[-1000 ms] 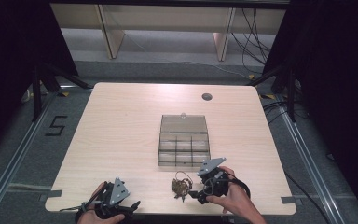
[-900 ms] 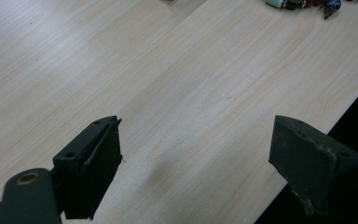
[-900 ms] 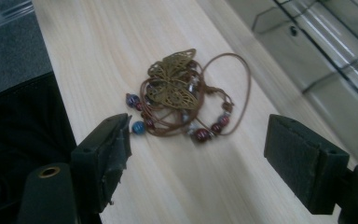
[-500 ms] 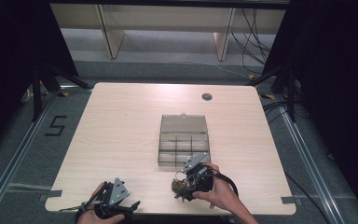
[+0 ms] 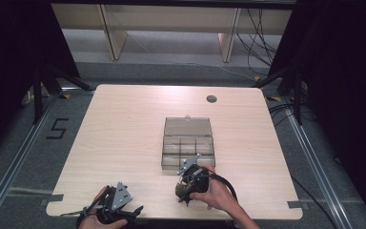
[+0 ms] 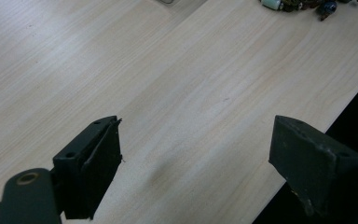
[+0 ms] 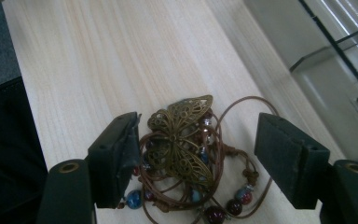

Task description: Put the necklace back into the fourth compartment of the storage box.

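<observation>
Left claw point(image 5: 108, 211) resting open at the desk's point(image 5: 124, 138) near left edge, nothing between its jaws, right claw point(image 7: 196, 154) low over a butterfly necklace point(image 7: 184, 144), jaws just closing around it, left pad touching, clear compartment box point(image 5: 188, 143) just beyond.

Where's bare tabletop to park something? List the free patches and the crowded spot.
Free: the whole left half of the table, from the far edge down to the left gripper; the right strip beside the box; the far band between the box and the hole. Crowded: the near edge in front of the box, where the right gripper straddles the necklace.
</observation>
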